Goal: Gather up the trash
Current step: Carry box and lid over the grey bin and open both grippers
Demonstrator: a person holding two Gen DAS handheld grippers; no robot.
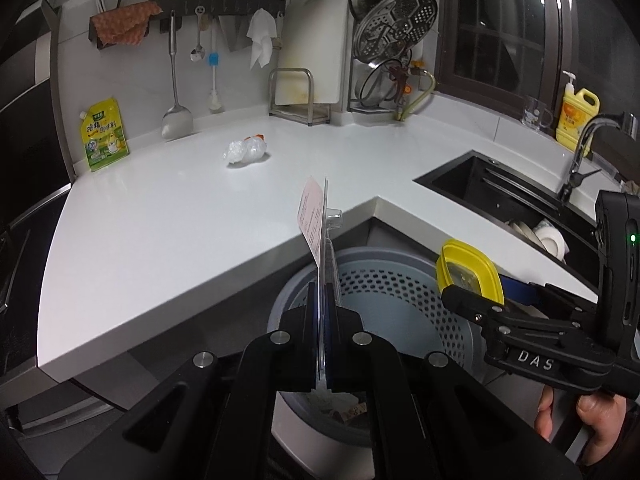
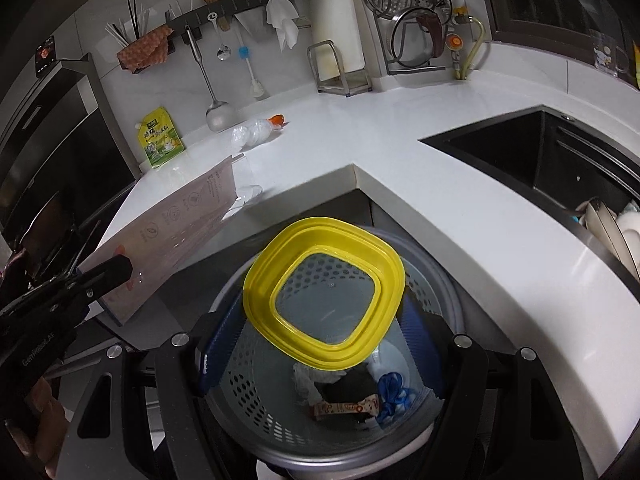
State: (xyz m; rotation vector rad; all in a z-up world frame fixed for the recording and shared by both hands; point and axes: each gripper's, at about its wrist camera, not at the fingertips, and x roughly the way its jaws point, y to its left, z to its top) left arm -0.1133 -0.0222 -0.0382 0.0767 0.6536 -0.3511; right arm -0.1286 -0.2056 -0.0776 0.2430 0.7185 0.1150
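We hold two grippers over a perforated grey trash bin tucked below a white kitchen counter; our left gripper is clenched on a flat blister package, a thin clear shell with a pale printed card, standing on edge above the bin; our right gripper grips a yellow-rimmed plastic lid over the bin's mouth; wrappers already lie inside. A crumpled clear plastic bag sits on the counter, well apart. Both held items look light, fairly stiff and slick, so we judge an edge pinch suits them; the bag should crush softly anywhere.
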